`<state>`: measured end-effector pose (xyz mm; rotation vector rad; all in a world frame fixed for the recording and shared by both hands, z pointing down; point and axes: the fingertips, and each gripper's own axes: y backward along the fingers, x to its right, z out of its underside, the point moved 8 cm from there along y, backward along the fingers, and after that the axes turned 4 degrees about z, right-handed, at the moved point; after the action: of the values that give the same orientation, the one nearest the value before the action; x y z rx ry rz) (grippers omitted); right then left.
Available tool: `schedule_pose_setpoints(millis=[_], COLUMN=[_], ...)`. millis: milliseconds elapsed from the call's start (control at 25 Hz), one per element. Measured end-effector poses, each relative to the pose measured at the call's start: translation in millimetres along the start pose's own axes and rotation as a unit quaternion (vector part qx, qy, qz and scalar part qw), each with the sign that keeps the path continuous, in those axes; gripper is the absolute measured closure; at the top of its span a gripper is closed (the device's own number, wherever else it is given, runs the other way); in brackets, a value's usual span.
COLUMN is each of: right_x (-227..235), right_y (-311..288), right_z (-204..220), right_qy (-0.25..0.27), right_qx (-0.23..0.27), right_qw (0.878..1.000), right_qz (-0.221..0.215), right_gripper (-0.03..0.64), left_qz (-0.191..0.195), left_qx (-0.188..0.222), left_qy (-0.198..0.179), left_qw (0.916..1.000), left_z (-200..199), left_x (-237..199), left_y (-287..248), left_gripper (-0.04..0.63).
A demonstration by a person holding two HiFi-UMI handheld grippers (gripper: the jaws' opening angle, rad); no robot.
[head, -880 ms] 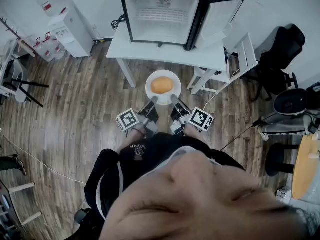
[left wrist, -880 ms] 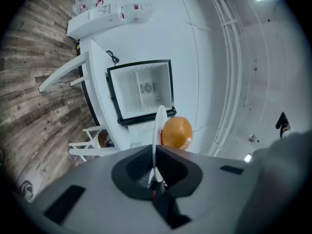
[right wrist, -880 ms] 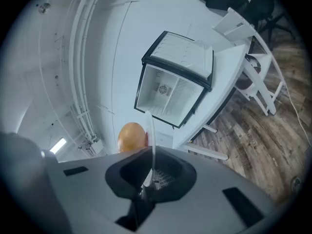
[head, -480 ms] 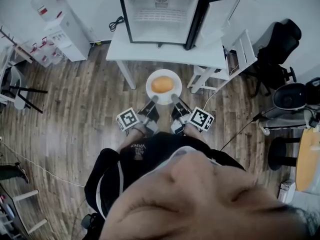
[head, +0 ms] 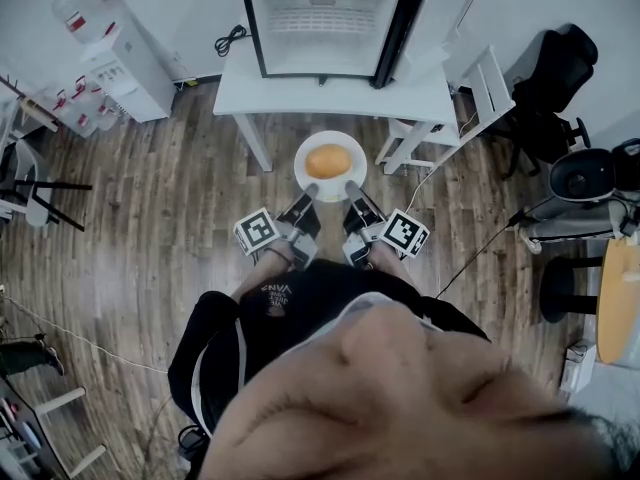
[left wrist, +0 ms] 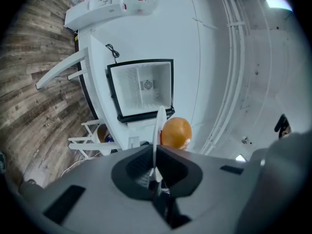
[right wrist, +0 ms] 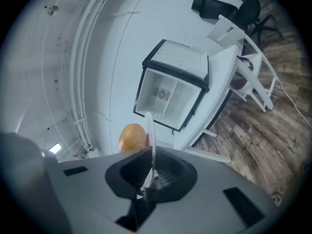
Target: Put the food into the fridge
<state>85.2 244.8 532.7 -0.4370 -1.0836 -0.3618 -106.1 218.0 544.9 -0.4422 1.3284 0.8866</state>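
Food (head: 328, 161), a round orange-brown piece, sits in the middle of a white plate (head: 303, 171) that you carry level in front of you, above the wooden floor (head: 170, 198) and just short of the white table (head: 330, 100). Your left gripper (head: 309, 192) has its jaws closed on the near left rim of the plate; in the left gripper view the thin white edge runs straight between the pads, with the food beyond it. Your right gripper (head: 349, 188) bites the near right rim in the same way, its jaws nearly together with only the rim between them. Both marker cubes point back toward your body. Ahead of the plate, on the table, stands the small black fridge (head: 322, 23), its white inside lit and its door (head: 432, 20) swung out to your right. A white folding chair (head: 478, 108) stands beside the table's right end, and a water dispenser (head: 110, 43) stands against the wall, well apart to the left.
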Motion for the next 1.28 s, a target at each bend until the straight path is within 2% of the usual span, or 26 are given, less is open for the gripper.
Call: schedule_pose_setpoints(millis=[120,280,400,560,760,880,1160,1280], right_x=[-2.7,-10.6,-7.7,-7.6,-2.3,0.9,13.0,15.7], right_y=[-2.3,-17.2,-22.4,-40.1,-59.1,-74.2,-108.7,-123.8], right_z=[9.1,7.5,0.1,-15.0,-40.0,-58.3,-91.3,-106.9], right_qy=[-0.004,-0.004,0.000,0.005,0.005,0.008,0.006,0.007], right_qx=[0.002,0.004,-0.004,-0.008,-0.011,-0.011,-0.024,-0.032], right_qw=[1.000,0.999,1.000,0.999,1.000,0.999,0.999,0.998], right_qz=[0.006,-0.032,-0.013,-0.037,-0.026,-0.043,-0.043,-0.056], right_gripper=[0.597,0.597,0.596,0.597,0.596,0.596,0.595,0.595], left_qz=[0.000,0.000,-0.005,-0.002,-0.009,-0.007,-0.012,-0.015], left_qx=[-0.003,-0.001,0.001,0.005,0.008,0.011,0.028,0.039], left_qy=[0.007,0.019,0.026,0.024,0.017,0.013,0.011,0.013], left_qw=[1.0000,0.9998,0.9996,0.9997,0.9998,0.9998,0.9995,0.9990], left_z=[-4.0,-12.2,-16.9,-27.5,-43.9,-52.9,-75.9,-83.1], left_x=[-1.9,-4.9,-9.5,-13.3,-20.2,-25.7,-39.3,-44.2], left_y=[7.8,6.3,0.1,-15.5,-41.6,-61.1,-95.9,-110.6], left_gripper=[0.571,0.571,0.571,0.571,0.571,0.571,0.571,0.571])
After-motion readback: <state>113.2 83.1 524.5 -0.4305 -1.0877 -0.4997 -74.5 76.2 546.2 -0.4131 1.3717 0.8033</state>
